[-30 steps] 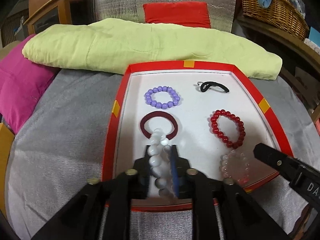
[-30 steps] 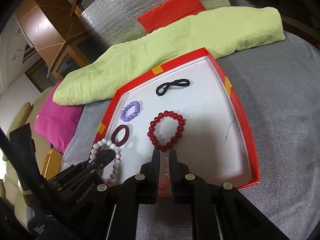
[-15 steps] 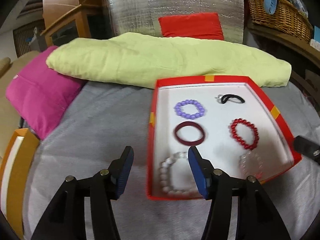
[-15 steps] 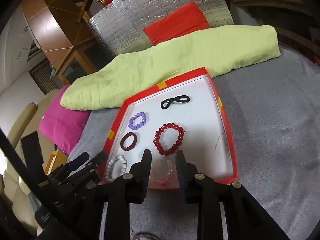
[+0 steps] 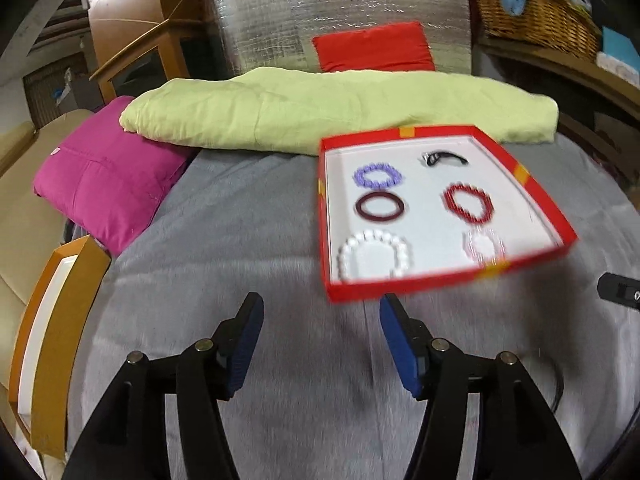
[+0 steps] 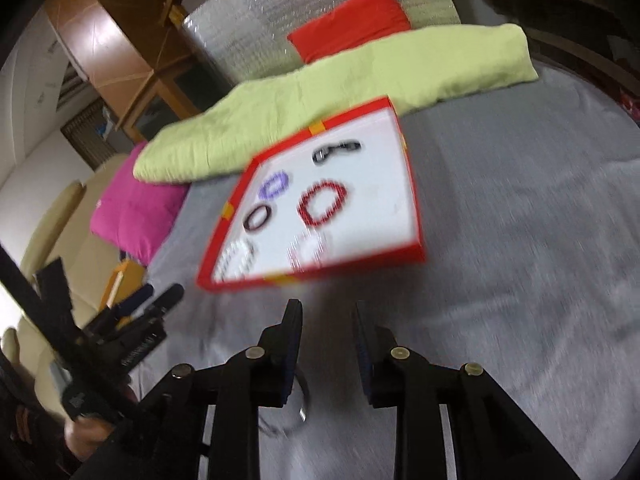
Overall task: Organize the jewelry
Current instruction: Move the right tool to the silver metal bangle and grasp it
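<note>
A red-rimmed white tray (image 5: 404, 286) (image 6: 312, 274) lies on the grey bedspread. In it lie a white bead bracelet (image 5: 374, 254) (image 6: 236, 258), a clear bead bracelet (image 5: 482, 246) (image 6: 310, 250), a dark red ring (image 5: 379, 207) (image 6: 258, 218), a red bead bracelet (image 5: 468, 203) (image 6: 322, 202), a purple bead bracelet (image 5: 377, 176) (image 6: 274, 185) and a black hair tie (image 5: 444, 158) (image 6: 336, 150). My left gripper (image 5: 320, 308) is open and empty, short of the tray's near rim. My right gripper (image 6: 326, 312) is open and empty, also short of the rim.
A lime green quilt (image 5: 340, 108) and a magenta cushion (image 5: 104, 176) lie behind and left of the tray. An orange-rimmed box (image 5: 52, 320) sits at the left bed edge. A wicker basket (image 5: 532, 8) stands at the back right. A cable loop (image 6: 296, 404) lies under the right gripper.
Both grippers let go of their bracelets, the white one and the clear one, opened, and pulled back out of the tray. Both bracelets now lie in the tray's near row.
</note>
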{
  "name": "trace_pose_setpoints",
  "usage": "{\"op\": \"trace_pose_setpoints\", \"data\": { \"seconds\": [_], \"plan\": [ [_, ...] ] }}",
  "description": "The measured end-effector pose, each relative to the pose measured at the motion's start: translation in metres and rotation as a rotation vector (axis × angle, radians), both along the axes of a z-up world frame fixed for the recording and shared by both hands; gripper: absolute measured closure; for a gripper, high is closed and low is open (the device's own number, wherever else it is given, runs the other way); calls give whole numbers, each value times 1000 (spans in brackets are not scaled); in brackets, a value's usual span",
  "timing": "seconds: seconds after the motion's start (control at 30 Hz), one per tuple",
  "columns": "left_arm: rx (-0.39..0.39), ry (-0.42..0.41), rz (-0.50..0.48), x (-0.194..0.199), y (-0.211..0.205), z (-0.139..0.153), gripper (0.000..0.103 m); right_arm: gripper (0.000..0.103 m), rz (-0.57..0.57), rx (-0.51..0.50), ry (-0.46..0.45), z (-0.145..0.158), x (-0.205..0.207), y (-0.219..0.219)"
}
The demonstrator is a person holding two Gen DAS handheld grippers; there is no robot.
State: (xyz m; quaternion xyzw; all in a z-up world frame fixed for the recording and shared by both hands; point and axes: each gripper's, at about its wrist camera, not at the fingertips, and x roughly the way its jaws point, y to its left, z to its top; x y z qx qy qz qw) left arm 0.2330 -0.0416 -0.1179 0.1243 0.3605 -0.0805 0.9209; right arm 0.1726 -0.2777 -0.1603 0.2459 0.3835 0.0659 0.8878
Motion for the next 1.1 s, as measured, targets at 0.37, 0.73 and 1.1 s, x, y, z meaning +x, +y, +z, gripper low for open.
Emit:
{"op": "trace_pose_setpoints", "data": {
  "seconds": [0.37,0.73,1.1],
  "plan": [
    [83,76,-95,-37,7,-24,41,41,184,-83,42,-19,-30,45],
    [29,119,-52,-17,21,-21,41,31,301,-344,-25,-34,-23,100],
    [37,120,-86,-20,15,-21,41,41,187,-367,-26,-36,-9,71]
  ]
}}
